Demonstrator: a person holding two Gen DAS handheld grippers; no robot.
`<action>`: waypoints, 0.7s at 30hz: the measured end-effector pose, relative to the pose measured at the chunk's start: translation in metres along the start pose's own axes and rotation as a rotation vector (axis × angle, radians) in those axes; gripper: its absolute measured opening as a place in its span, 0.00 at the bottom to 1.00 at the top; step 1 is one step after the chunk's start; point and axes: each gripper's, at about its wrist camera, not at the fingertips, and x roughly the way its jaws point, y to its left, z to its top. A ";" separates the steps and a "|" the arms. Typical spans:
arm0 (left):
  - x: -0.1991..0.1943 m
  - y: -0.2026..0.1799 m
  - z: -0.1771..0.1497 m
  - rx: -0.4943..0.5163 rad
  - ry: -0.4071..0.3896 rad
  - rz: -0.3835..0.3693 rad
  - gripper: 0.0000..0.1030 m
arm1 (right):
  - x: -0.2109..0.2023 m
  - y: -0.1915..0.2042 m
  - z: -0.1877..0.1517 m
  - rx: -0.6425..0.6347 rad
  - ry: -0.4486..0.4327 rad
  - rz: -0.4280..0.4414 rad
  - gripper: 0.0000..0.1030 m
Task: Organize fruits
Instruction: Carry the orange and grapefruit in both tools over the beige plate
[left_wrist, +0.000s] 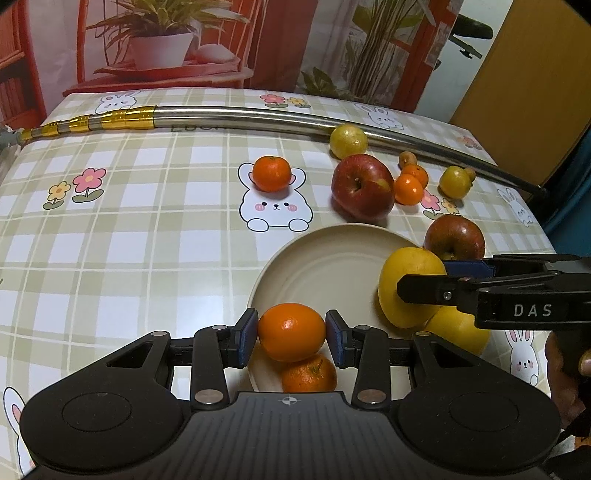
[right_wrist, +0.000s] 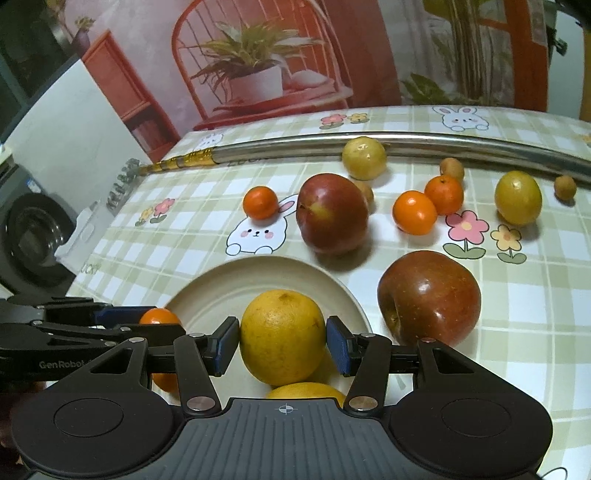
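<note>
My left gripper (left_wrist: 291, 331) is shut on a small tangerine (left_wrist: 291, 330), held over the near rim of a cream plate (left_wrist: 325, 266). A second tangerine (left_wrist: 309, 373) lies on the plate just beneath it. My right gripper (right_wrist: 282, 339) is shut on a yellow orange (right_wrist: 282, 336) above the same plate (right_wrist: 266, 277); another yellow orange (right_wrist: 306, 392) rests below it. In the left wrist view the right gripper (left_wrist: 424, 286) comes in from the right with its yellow orange (left_wrist: 402, 284). The left gripper (right_wrist: 122, 325) shows at the left of the right wrist view.
Loose on the checked tablecloth lie two red apples (right_wrist: 332, 214) (right_wrist: 428, 295), a lone tangerine (right_wrist: 260, 202), a pair of tangerines (right_wrist: 428, 206), two yellow-green fruits (right_wrist: 364, 157) (right_wrist: 518, 197) and small brown fruits (right_wrist: 452, 168). A long metal pole (left_wrist: 258, 118) crosses the far side.
</note>
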 end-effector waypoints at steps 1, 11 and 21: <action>0.000 0.000 0.000 0.002 -0.001 0.001 0.41 | 0.000 -0.001 0.000 0.002 -0.002 -0.002 0.47; 0.006 -0.004 0.002 0.014 0.004 0.016 0.41 | -0.005 -0.006 -0.003 0.020 -0.036 -0.049 0.47; 0.008 -0.006 -0.001 0.020 0.000 0.022 0.41 | -0.007 -0.007 -0.009 0.018 -0.044 -0.069 0.47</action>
